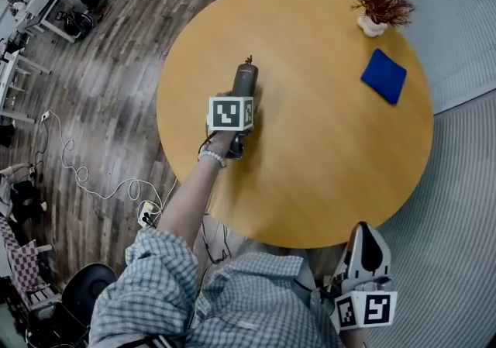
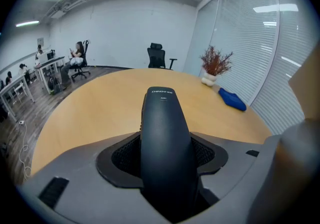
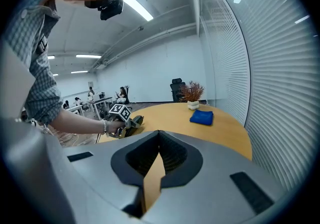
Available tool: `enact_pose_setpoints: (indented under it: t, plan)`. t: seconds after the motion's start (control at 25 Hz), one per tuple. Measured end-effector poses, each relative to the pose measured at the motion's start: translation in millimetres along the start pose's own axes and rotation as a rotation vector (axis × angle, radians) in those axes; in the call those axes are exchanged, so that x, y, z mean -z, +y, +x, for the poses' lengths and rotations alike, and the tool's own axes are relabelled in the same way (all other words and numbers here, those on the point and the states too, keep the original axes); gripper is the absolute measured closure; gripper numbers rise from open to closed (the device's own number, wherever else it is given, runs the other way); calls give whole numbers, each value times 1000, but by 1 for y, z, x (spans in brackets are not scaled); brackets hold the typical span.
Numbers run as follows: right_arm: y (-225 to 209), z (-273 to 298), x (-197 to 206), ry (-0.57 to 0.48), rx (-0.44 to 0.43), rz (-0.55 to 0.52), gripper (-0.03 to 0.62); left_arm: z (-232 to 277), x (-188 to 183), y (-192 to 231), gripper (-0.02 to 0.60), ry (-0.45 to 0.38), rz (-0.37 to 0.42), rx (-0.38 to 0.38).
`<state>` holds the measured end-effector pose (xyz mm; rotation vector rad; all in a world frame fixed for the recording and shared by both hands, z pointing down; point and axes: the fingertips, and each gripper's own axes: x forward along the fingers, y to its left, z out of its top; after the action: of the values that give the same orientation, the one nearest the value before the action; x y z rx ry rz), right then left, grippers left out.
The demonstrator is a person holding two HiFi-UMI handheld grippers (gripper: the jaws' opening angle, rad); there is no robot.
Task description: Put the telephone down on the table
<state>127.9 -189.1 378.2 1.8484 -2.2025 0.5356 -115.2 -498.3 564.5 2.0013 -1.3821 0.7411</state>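
Round yellow wooden desk point(image 1: 333, 160) fills the room's centre. Left tool point(image 1: 242, 94) clamps the black plastic telephone handset point(image 2: 165, 138) over the desk (contact unclear); right tool point(image 3: 159, 138), jaws together, holds nothing.

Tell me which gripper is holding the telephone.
The left gripper, clamped on the black telephone; the right gripper is closed on nothing.
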Motion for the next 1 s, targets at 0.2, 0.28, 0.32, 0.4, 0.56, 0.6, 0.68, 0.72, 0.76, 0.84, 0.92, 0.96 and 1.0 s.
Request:
enact_pose_setpoints:
  t: [0.2, 0.28, 0.32, 0.4, 0.56, 0.6, 0.68, 0.72, 0.76, 0.84, 0.92, 0.96, 1.0]
  plan:
    - [-4, 0, 12, 27, 29, 7, 588, 34, -6, 15, 303, 14, 25, -75]
    - [-6, -1, 13, 28, 34, 9, 588, 41, -10, 18, 302, 6, 43, -104]
    - [-6, -1, 13, 29, 36, 9, 588, 44, -13, 19, 302, 2, 51, -113]
    - [-7, 0, 14, 42, 40, 12, 588, 47, -14, 17, 299, 2, 76, -135]
    - [-7, -1, 20, 77, 43, 23, 588, 49, -14, 15, 300, -21, 103, -177]
    - [-8, -1, 19, 74, 40, 20, 588, 49, -14, 15, 299, -23, 104, -179]
    - [-9, -1, 16, 64, 34, 13, 588, 50, -15, 14, 300, -11, 104, -175]
    - [-9, -1, 16, 62, 30, 11, 588, 50, -15, 14, 299, 0, 106, -166]
    - [-8, -1, 16, 62, 28, 11, 588, 50, -15, 14, 288, 11, 105, -152]
    - [-5, -3, 17, 59, 22, 9, 588, 45, -13, 15, 264, 22, 91, -123]
    - [-3, -5, 16, 40, 11, 0, 588, 36, -11, 18, 253, 18, 76, -122]
    - [-4, -5, 16, 32, 5, -4, 588, 31, -11, 18, 250, 8, 69, -125]
    - [-4, -6, 14, 24, -2, -7, 588, 25, -12, 16, 250, -5, 57, -118]
